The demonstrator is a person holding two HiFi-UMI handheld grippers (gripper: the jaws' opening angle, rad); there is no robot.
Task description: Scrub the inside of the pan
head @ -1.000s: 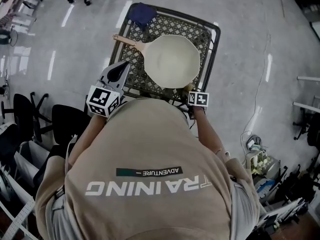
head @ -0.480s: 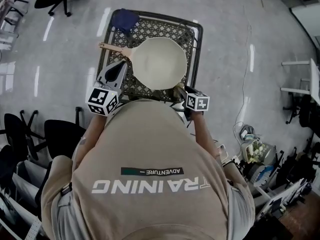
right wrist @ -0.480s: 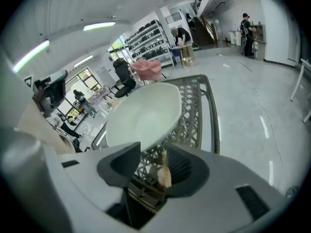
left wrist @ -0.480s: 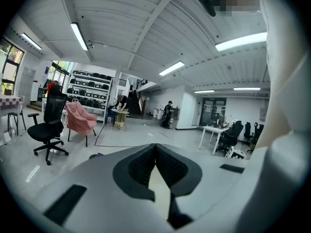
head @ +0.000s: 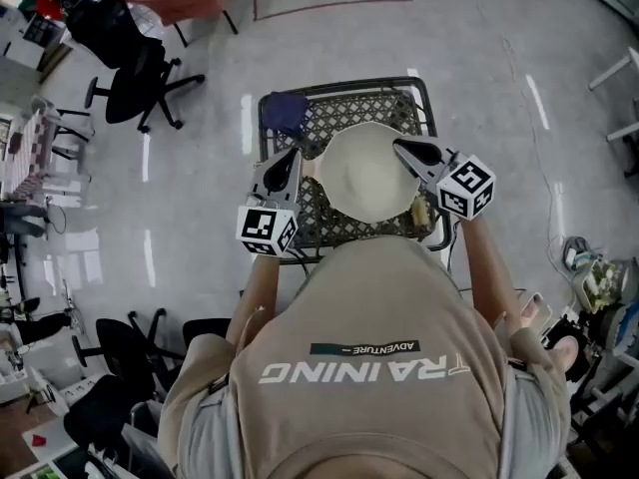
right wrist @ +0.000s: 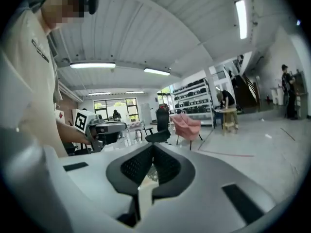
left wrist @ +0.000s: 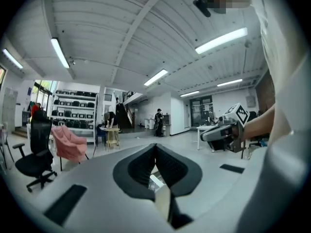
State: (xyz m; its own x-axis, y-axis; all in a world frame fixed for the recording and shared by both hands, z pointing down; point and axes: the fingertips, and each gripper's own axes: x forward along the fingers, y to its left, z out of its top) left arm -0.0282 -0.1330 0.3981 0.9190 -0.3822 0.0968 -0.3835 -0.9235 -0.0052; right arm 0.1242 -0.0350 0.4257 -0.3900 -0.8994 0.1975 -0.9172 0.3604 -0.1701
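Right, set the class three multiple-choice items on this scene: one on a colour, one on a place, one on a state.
1. What colour is the pan? A cream B red C black
2. Where does the dark blue cloth lie? A in the pan B on a corner of the table C on the floor
3. How do the fingers of the right gripper stand? A wide apart B together C around the pan's handle
Key: A, its inside shows cream; B, it lies on the lattice top beyond the pan; B, they have just closed, touching, nothing between them.
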